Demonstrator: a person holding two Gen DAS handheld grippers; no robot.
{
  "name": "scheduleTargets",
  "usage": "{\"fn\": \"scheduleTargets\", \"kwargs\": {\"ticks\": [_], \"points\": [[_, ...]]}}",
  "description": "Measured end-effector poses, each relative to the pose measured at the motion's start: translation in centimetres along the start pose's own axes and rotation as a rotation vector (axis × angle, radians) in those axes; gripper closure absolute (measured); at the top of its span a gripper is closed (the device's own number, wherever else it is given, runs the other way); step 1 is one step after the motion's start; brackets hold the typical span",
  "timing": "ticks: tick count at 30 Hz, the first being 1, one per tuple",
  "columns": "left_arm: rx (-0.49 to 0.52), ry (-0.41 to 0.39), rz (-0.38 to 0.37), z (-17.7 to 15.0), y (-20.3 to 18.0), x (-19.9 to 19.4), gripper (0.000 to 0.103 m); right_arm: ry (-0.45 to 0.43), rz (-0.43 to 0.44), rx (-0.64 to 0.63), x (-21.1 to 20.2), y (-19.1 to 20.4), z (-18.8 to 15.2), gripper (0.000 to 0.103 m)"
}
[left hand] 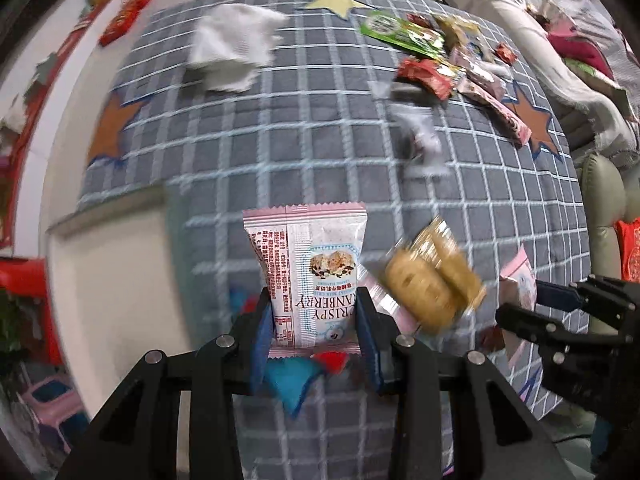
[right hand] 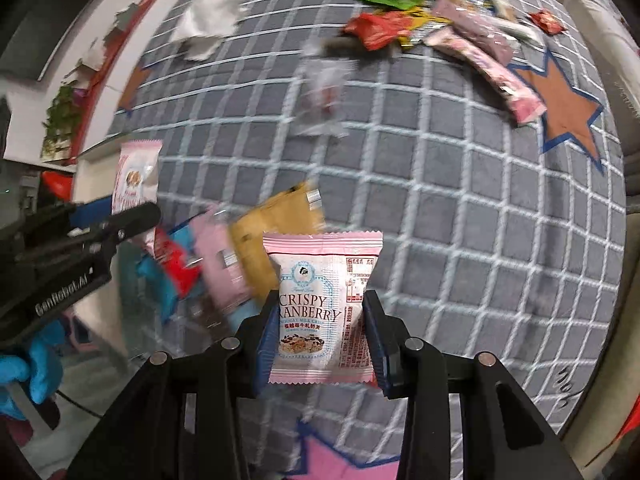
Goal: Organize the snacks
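My left gripper (left hand: 314,312) is shut on a pink Crispy Cranberry packet (left hand: 308,268), held upside down above the grey checked mat (left hand: 300,152). My right gripper (right hand: 322,320) is shut on a second pink Crispy Cranberry packet (right hand: 324,300), held upright. Each gripper shows in the other's view: the right gripper (left hand: 560,312) at the right edge with its packet (left hand: 520,280), the left gripper (right hand: 100,224) at the left with its packet (right hand: 136,172). A clear pack of round biscuits (left hand: 432,284) lies just right of my left gripper. A pile of loose snacks (left hand: 448,60) lies at the mat's far right.
A crumpled white cloth (left hand: 232,48) lies at the mat's far left. A small clear wrapper (left hand: 420,136) lies mid-mat. Pink, brown, red and blue packets (right hand: 224,264) cluster between the grippers. Star patches (right hand: 560,108) mark the mat. A white surface (left hand: 120,280) borders it at left.
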State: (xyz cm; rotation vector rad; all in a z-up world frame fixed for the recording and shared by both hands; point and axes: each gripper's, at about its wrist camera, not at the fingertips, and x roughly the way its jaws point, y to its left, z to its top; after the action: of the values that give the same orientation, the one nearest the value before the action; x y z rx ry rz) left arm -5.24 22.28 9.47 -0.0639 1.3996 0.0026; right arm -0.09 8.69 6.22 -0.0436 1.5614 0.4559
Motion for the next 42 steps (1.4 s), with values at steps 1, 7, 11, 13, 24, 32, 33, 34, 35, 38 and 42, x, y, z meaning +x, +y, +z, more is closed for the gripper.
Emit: {"fn": "scheduleTargets", "kwargs": {"ticks": [1, 7, 11, 13, 24, 32, 33, 34, 35, 38, 42], "points": [[-0.016, -0.011, -0.001, -0.8, 1.0, -0.4, 0.061, 0.005, 0.006, -0.021, 0.1, 1.2, -0.2, 0.061], [-0.156, -0.018, 0.034, -6.7, 8.4, -3.8, 0.061, 0.048, 0.059, -0.160, 1.4, 9.2, -0.3, 0.061], [-0.252, 0.005, 0.068, -9.3, 12.8, -3.5, 0.061, 0.067, 0.096, -0.273, 2.5, 15.3, 0.1, 0.061], [-0.295, 0.015, 0.078, -10.4, 14.7, -3.1, 0.061, 0.080, 0.105, -0.315, 3.1, 17.9, 0.3, 0.061], [-0.349, 0.089, 0.102, -14.1, 18.8, 0.4, 0.061, 0.178, 0.119, -0.396, 8.5, 25.9, 0.2, 0.061], [-0.289, 0.111, 0.135, -14.6, 17.9, 0.6, 0.037, 0.167, 0.092, -0.337, 8.4, 24.1, 0.0, 0.020], [-0.277, 0.109, 0.128, -14.4, 17.6, 0.3, 0.037, 0.165, 0.090, -0.320, 8.2, 23.4, -0.1, 0.020], [-0.266, 0.105, 0.123, -14.1, 17.1, 0.1, 0.036, 0.161, 0.086, -0.305, 7.8, 22.7, -0.1, 0.019], [-0.254, 0.100, 0.116, -13.7, 16.6, -0.1, 0.036, 0.153, 0.078, -0.288, 7.4, 21.8, -0.1, 0.019], [-0.204, 0.082, 0.086, -12.3, 14.6, -0.9, 0.035, 0.119, 0.044, -0.217, 6.0, 18.1, -0.5, 0.019], [-0.132, 0.068, 0.010, -10.3, 10.7, -1.7, 0.031, 0.079, -0.012, -0.059, 4.3, 11.6, -1.2, 0.018]]}}
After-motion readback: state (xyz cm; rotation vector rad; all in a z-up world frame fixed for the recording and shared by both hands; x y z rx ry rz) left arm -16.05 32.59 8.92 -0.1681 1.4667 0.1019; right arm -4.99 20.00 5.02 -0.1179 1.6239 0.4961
